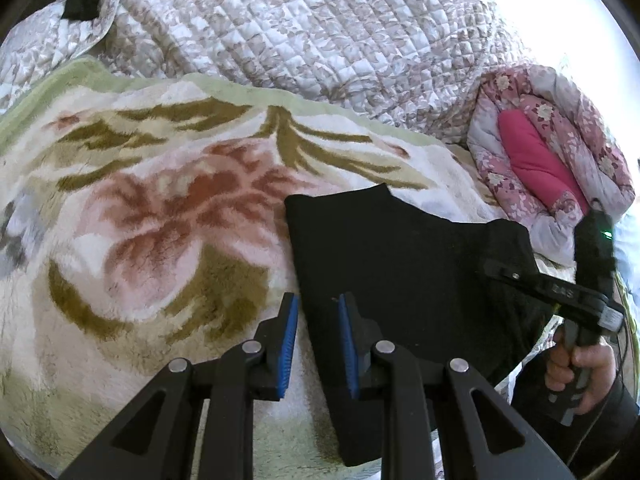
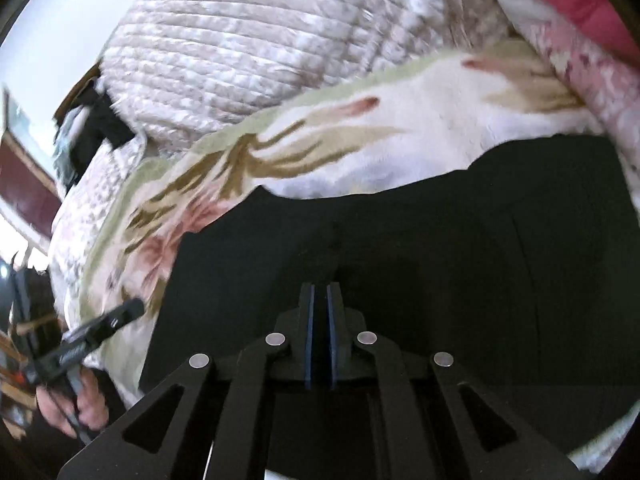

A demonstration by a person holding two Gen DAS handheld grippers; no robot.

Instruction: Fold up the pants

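Left wrist view: left gripper [image 1: 318,344] stood with jaws apart, straddling the left edge of the black pants [image 1: 400,264].
Right gripper [image 2: 320,336]: pinched together on pants fabric.
Pants: lay on the floral blanket [image 1: 160,208].

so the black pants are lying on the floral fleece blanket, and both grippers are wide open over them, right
Not quite. The black pants do lie on the floral fleece blanket, but only the left gripper is open. The right wrist view shows the right gripper with its blue pads nearly together; whether it pinches fabric is unclear.
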